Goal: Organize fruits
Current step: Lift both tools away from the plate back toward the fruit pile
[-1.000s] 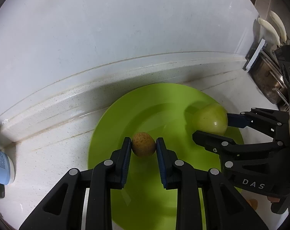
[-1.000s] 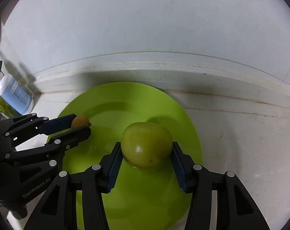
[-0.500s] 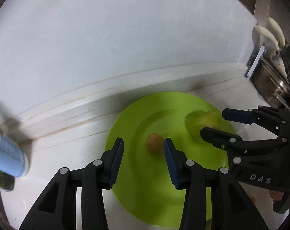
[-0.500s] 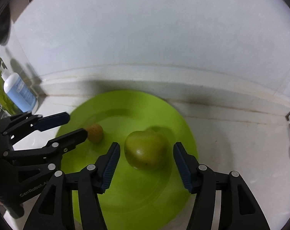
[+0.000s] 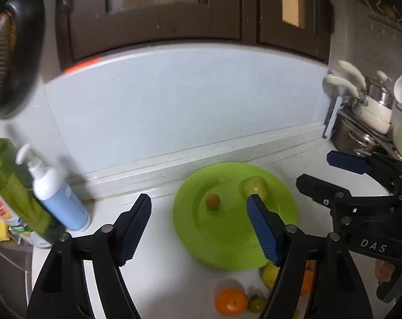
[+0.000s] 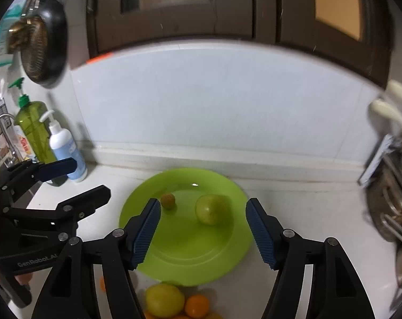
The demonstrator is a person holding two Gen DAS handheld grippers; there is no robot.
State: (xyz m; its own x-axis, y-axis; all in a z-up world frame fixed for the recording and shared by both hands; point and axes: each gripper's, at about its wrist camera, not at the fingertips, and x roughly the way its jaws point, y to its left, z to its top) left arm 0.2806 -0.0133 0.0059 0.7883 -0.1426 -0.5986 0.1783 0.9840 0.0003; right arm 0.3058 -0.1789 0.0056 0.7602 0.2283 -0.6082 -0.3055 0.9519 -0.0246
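A lime-green plate (image 5: pixel 227 244) (image 6: pixel 174 260) lies on the white counter against the back ledge. On it rest a small brown fruit (image 5: pixel 212 201) (image 6: pixel 168 201) and a green apple (image 5: pixel 254 187) (image 6: pixel 211 209). My left gripper (image 5: pixel 198 228) is open and empty, raised above the plate's left side. My right gripper (image 6: pixel 202 228) is open and empty, raised above the plate's near part. In front of the plate lie an orange (image 5: pixel 230 305) (image 6: pixel 197 305), a yellow-green fruit (image 6: pixel 164 299) (image 5: pixel 270 273) and a small green fruit (image 5: pixel 257 303).
A white-and-blue pump bottle (image 5: pixel 56 194) (image 6: pixel 65 150) and a green bottle (image 5: pixel 15 194) (image 6: pixel 32 130) stand at the left. Pots and utensils on a rack (image 5: pixel 371 117) (image 6: pixel 392 186) stand at the right. A dark pan (image 6: pixel 45 45) hangs upper left. Dark cabinets (image 5: pixel 174 8) are above.
Both grippers opened, let go of the brown fruit and the apple on the plate, and pulled back and up. More of the counter and the loose fruits in front now show.
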